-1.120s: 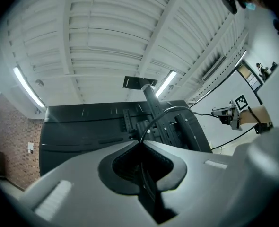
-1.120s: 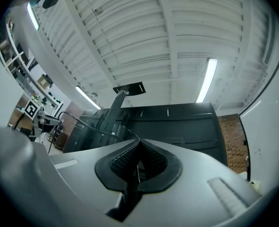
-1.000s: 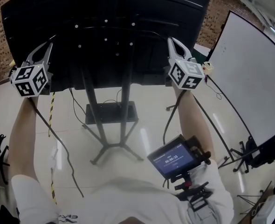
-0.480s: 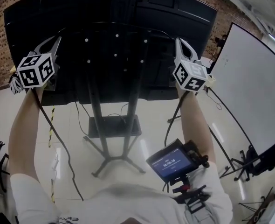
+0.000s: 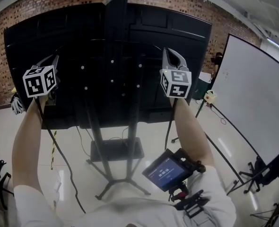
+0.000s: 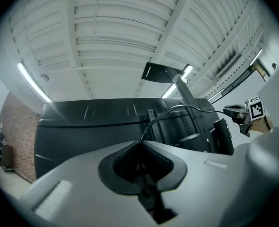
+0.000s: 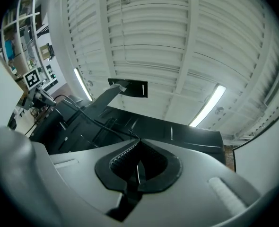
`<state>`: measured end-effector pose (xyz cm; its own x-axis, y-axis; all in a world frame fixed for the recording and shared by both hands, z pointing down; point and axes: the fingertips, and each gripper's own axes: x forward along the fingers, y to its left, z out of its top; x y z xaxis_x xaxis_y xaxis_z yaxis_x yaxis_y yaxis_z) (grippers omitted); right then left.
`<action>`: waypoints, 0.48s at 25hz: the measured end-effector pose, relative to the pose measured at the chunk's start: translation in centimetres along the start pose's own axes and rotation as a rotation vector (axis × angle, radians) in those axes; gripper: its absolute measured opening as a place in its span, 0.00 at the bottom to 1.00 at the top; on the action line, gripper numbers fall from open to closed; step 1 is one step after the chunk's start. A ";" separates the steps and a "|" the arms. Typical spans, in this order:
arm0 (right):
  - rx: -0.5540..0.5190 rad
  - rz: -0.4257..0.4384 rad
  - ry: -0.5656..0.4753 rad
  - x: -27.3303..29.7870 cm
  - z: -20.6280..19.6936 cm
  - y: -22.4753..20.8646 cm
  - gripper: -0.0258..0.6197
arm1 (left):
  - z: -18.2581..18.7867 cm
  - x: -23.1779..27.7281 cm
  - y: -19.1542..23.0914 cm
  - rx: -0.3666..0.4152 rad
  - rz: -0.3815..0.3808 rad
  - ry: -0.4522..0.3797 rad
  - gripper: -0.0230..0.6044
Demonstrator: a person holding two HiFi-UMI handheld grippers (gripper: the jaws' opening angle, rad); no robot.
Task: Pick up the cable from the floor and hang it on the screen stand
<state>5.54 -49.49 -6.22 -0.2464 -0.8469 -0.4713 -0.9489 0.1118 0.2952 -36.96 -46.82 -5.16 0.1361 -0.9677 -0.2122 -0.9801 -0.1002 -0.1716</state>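
Brick wall (image 5: 45,8) across the top of the head view, glossy pale floor (image 5: 153,136) below, whiteboard (image 5: 257,98) at right. The big black screen (image 5: 144,41) fills the middle, seen from its back, on its stand (image 5: 112,141).

Left gripper (image 5: 54,59): jaws pressed together, pinching the cable (image 5: 59,150), which leaves the tips and arcs away to the right in the left gripper view (image 6: 163,115). Right gripper (image 5: 169,55): jaws likewise closed on the cable, with the thin black line running out of the tips toward the upper left of the right gripper view (image 7: 82,115). A slack length drops from the left gripper down the left of the head view toward the floor.

Change over the last second: both grippers have come up and in toward the screen, and the right one has rolled so its marker cube shows a different face. The span between them now rides high against the back of the screen.

My read: pickup is finished and the lift is nearly done. What remains is laying that span over the upper part of the stand before I let go. The trailing slack could drag it off.
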 end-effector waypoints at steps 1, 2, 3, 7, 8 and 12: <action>-0.020 -0.001 0.004 0.3 -0.1 0.2 0.06 | -0.1 0.2 0.1 0.005 0.011 0.011 0.07; -0.039 -0.002 0.012 0.5 -0.3 0.4 0.06 | -0.2 0.3 0.2 0.012 0.019 0.023 0.07; -0.057 -0.004 0.021 0.6 -0.6 0.5 0.06 | -0.4 0.5 0.3 0.019 0.026 0.035 0.07; -0.125 -0.005 0.062 0.8 -1.4 1.4 0.06 | -1.0 0.8 0.5 0.035 0.050 0.076 0.07; -0.139 -0.002 0.068 0.9 -1.4 1.7 0.06 | -1.2 0.8 0.5 0.040 0.055 0.082 0.07; -0.210 0.016 0.089 0.6 -2.3 2.8 0.06 | -1.9 0.7 0.4 0.076 0.070 0.095 0.07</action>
<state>3.21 -50.89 -3.83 -0.2335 -0.8896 -0.3926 -0.8807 0.0224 0.4731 -37.51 -47.97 -3.51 0.0501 -0.9896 -0.1346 -0.9724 -0.0177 -0.2325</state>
